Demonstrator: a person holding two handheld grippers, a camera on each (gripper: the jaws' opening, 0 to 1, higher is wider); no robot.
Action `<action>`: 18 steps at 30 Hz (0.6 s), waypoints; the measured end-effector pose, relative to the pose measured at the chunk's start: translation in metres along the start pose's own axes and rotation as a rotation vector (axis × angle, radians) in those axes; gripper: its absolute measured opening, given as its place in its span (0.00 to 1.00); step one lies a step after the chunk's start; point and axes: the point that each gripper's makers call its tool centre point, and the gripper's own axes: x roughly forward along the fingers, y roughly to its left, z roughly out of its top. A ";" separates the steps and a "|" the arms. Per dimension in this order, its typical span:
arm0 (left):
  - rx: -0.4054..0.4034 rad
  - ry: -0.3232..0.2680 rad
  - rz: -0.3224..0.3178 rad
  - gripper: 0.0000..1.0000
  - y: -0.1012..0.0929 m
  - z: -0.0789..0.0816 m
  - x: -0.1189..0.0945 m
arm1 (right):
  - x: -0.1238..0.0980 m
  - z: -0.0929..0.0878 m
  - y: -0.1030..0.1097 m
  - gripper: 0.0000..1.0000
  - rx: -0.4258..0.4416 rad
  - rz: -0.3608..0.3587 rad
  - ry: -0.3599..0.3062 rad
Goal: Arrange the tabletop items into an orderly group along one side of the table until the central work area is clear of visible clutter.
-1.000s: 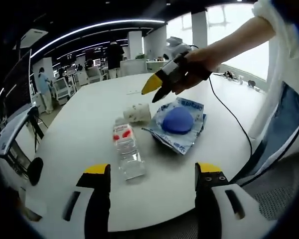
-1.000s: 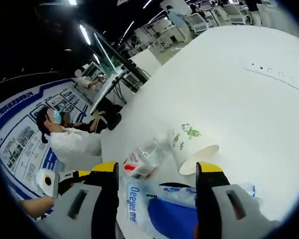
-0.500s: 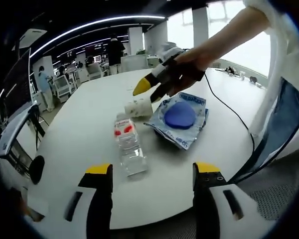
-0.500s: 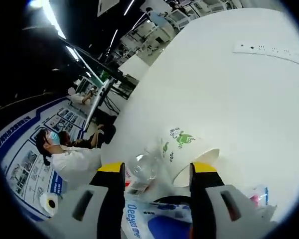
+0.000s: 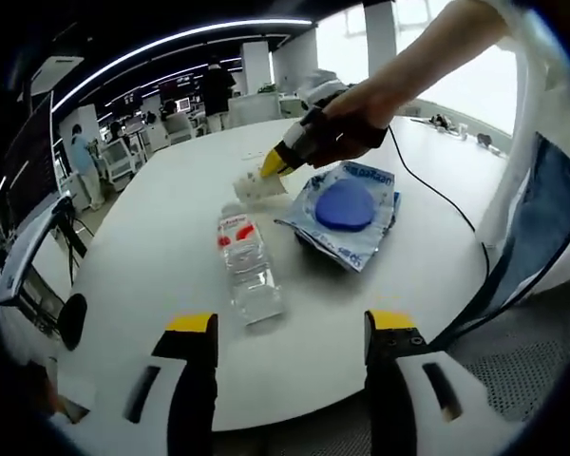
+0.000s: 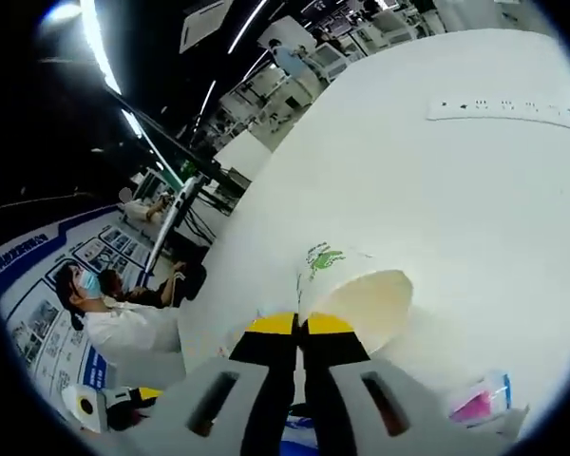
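Paper cup (image 6: 353,302) rim between closed right gripper (image 6: 300,325) fingers.

White cup (image 6: 356,294) with green print; blue packet (image 5: 347,211).

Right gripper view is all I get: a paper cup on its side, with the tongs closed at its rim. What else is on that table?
Observer: A clear water bottle with a red label lies on its side, close to that cup.
Operator: Anything next to the bottle?
Observer: A crinkly packet with something round and blue inside lies beside it.
Operator: And the other tongs?
Observer: The left tongs are open near the table's edge, holding nothing.
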 end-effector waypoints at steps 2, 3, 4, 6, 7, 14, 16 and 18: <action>0.002 0.008 0.000 0.62 0.000 -0.002 0.000 | -0.002 0.003 0.000 0.00 -0.023 0.001 0.000; 0.003 0.010 -0.001 0.62 0.000 -0.002 0.000 | -0.004 0.003 0.000 0.00 -0.039 0.003 0.005; 0.005 0.012 -0.001 0.62 0.000 -0.002 0.000 | -0.006 0.005 0.000 0.00 -0.059 0.009 0.017; 0.012 0.015 0.000 0.62 0.000 -0.003 0.001 | -0.010 0.009 -0.001 0.00 -0.080 0.018 0.028; 0.014 0.015 0.000 0.62 0.000 -0.003 0.001 | -0.015 0.012 -0.002 0.00 -0.103 0.020 0.037; 0.013 0.012 0.000 0.61 -0.001 -0.002 0.001 | -0.043 0.025 -0.012 0.00 -0.313 0.040 0.128; 0.017 0.016 0.000 0.61 -0.001 -0.003 0.001 | -0.052 0.026 -0.020 0.00 -0.407 0.028 0.187; 0.025 0.021 -0.003 0.60 -0.002 -0.003 0.001 | -0.061 0.028 -0.031 0.00 -0.523 -0.001 0.244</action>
